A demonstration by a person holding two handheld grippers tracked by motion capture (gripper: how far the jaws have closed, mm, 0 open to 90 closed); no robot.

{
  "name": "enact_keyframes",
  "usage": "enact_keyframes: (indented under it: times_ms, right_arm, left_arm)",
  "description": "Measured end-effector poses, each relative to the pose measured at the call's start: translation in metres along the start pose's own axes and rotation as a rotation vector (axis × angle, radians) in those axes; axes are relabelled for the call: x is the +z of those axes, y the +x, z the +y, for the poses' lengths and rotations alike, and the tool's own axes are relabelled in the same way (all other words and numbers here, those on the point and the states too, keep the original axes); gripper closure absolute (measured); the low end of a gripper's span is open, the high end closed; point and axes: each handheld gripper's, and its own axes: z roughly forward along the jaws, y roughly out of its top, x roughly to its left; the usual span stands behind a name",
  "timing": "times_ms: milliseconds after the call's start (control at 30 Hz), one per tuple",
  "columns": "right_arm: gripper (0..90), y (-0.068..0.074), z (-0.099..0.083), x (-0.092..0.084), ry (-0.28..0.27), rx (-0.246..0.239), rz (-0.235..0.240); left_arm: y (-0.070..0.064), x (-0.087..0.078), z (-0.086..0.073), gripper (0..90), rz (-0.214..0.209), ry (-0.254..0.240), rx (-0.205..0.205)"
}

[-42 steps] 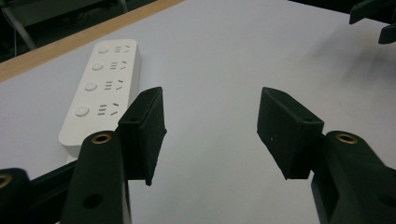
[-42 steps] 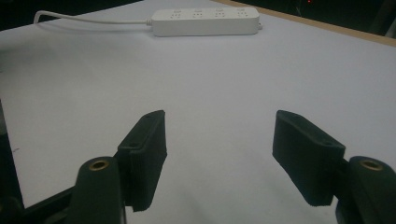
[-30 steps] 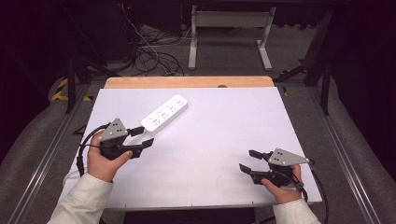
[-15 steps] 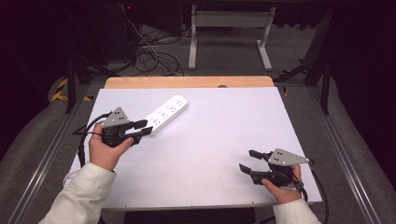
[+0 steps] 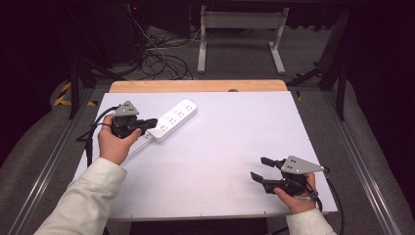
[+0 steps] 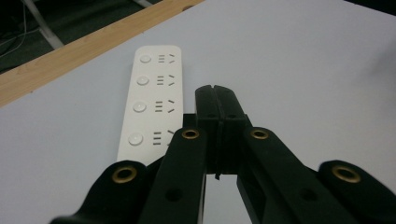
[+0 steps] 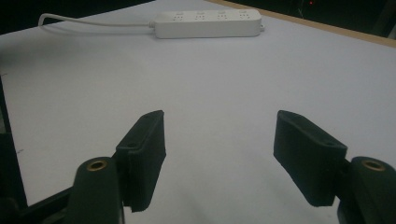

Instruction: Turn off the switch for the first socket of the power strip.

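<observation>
**White on pale grey, with black tools**

The power strip [image 5: 172,120] is white, its face marked with rows of small grey socket slots and round white buttons; its cord [image 7: 93,22] is white too. The tabletop [image 5: 235,137] is a pale, bluish-grey sheet, edged at the far side by a light wood strip [image 5: 195,86]. The left gripper [image 5: 151,122] and the right gripper [image 5: 260,169] are both black, each topped with a grey plate, and their jaws carry brass-coloured rivets. The sleeve [image 5: 83,200] is cream. The floor [image 5: 44,161] is grey, with a yellow-and-black striped patch [image 5: 63,95].
</observation>
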Motion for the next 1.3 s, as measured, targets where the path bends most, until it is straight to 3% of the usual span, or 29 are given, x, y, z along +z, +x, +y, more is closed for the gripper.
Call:
enact_keyframes:
  times_ms: [333,567,1000,1300]
  right_arm:
    - [34.7,0.000,0.000,0.000,0.000,0.000,0.000]
    - [34.7,-0.001,-0.001,0.001,0.001,0.006,0.007]
    - [34.3,-0.002,-0.002,0.002,0.002,0.009,0.012]
    - [34.2,-0.001,-0.002,0.002,0.004,0.010,0.015]
  left_arm:
    - [0.015,0.023,0.004,89.8,0.050,0.054,-0.011]
    - [0.032,0.046,-0.001,89.8,0.075,0.095,-0.077]
    - [0.049,0.067,-0.013,89.8,0.098,0.144,-0.140]
    - [0.054,0.079,-0.019,89.8,0.110,0.172,-0.141]
